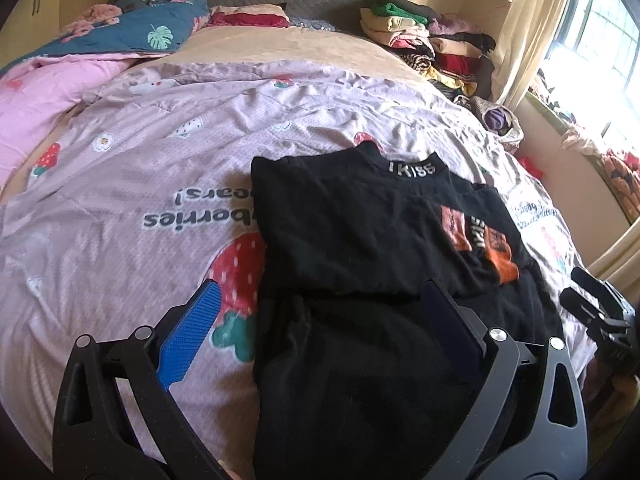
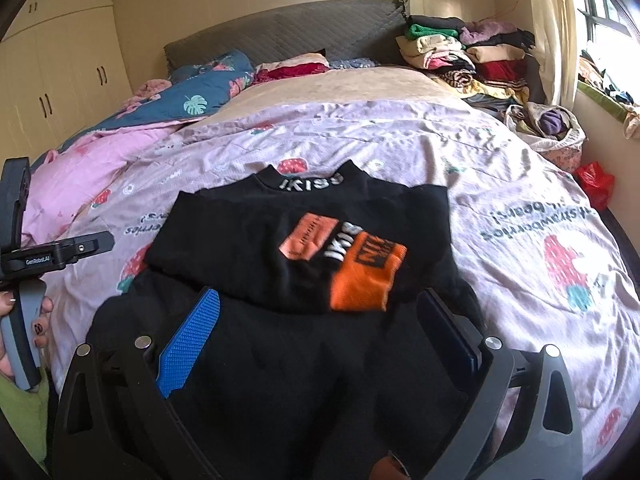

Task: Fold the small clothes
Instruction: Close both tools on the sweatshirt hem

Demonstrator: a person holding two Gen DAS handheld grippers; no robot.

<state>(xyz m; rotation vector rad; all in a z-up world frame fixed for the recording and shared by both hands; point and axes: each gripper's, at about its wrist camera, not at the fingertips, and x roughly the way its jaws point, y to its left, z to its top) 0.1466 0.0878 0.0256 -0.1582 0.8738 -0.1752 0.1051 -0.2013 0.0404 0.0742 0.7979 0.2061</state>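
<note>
Mid-fold: black knit top with orange chest patch half-folded on pink strawberry-print bedsheet; left gripper and right gripper both spread wide above near hem, gripping nothing, likely pinching hem next to fold farther.

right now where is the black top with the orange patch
The black top lies partly folded on the pink strawberry bedspread, near edge of the bed, just ahead of both open grippers.

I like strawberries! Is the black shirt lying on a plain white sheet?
No, the black shirt lies on a pink bedcover printed with strawberries.
</note>
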